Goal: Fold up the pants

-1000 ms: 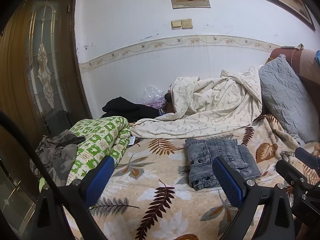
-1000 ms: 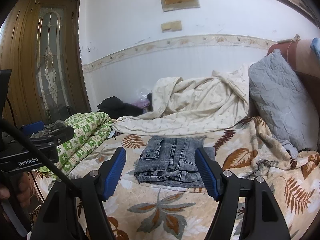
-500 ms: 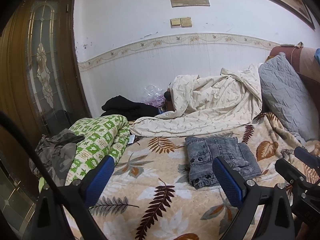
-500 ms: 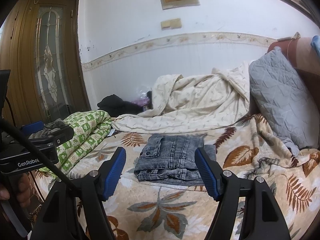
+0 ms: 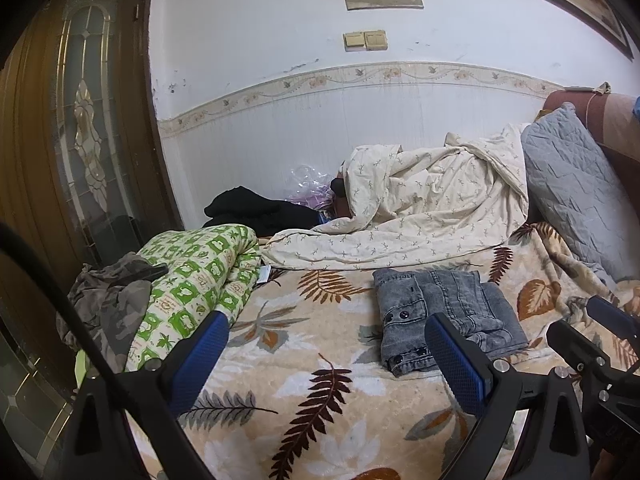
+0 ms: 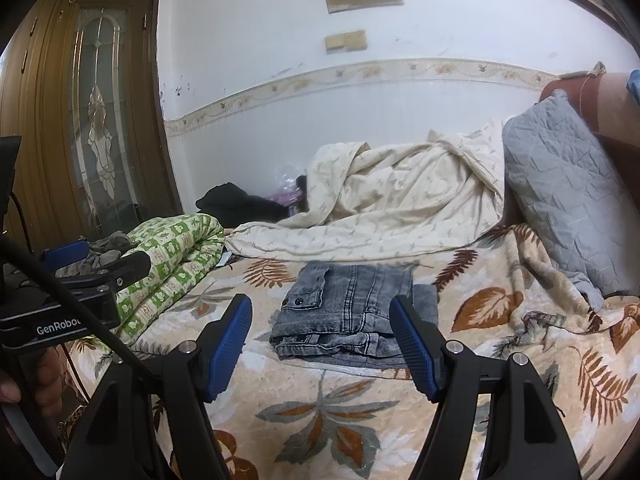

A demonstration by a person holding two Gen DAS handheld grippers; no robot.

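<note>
Grey denim pants (image 5: 444,312) lie folded into a compact rectangle on the leaf-patterned blanket (image 5: 320,400), buttons facing left. In the right wrist view the pants (image 6: 352,308) sit just beyond my fingertips, centred. My left gripper (image 5: 325,322) hovers open above the blanket, left of the pants, with nothing between its blue pads. My right gripper (image 6: 320,304) is also open and empty, held short of the pants' near edge. Each gripper shows in the other's view: the right gripper (image 5: 588,322) at the right edge, the left gripper (image 6: 100,258) at the left, held by a hand (image 6: 44,376).
A green-patterned quilt (image 5: 196,280) and camouflage clothing (image 5: 108,304) lie at the left. A cream duvet (image 5: 420,208) is heaped behind the pants, with dark clothes (image 5: 256,212) by the wall. A grey pillow (image 5: 576,200) leans at the right. A wooden wardrobe (image 6: 80,120) stands at the left.
</note>
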